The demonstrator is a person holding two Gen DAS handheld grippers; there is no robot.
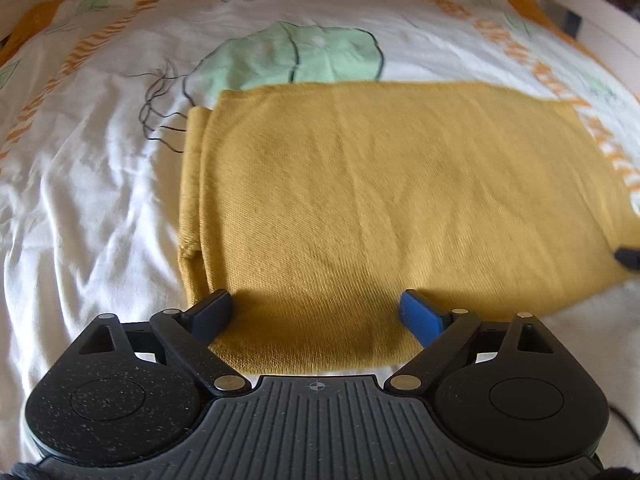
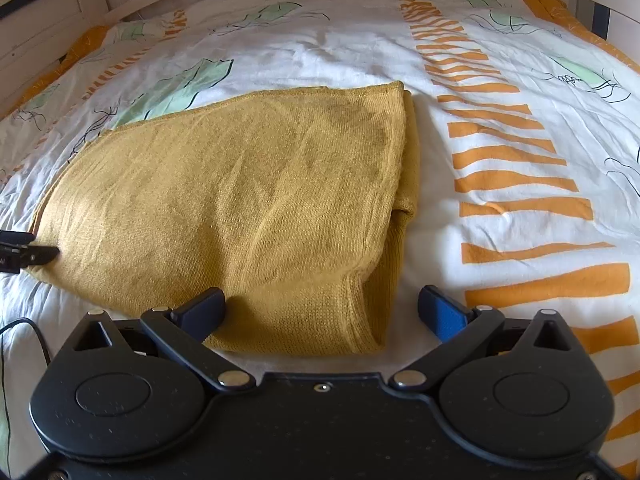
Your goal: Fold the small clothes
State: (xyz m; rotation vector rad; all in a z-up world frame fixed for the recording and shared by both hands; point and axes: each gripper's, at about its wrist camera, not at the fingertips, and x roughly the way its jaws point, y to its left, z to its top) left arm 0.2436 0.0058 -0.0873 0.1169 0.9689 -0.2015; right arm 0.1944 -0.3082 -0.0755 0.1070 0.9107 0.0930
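Observation:
A mustard-yellow knit garment [image 1: 380,200] lies folded flat on the bed, with a doubled edge along its left side. My left gripper [image 1: 318,312] is open and empty, its fingers just over the garment's near edge. In the right wrist view the garment [image 2: 240,208] shows a folded right edge with layers bunched at the near right corner. My right gripper [image 2: 322,308] is open and empty, straddling that near corner. The right gripper's tip shows at the far right of the left wrist view [image 1: 628,258]; the left gripper's tip shows at the left of the right wrist view [image 2: 28,254].
The garment rests on a white duvet [image 2: 360,48] printed with green leaves and orange stripes. A white bed frame [image 2: 48,12] runs along the back and sides. A thin black cable [image 2: 24,332] lies on the duvet at the near left.

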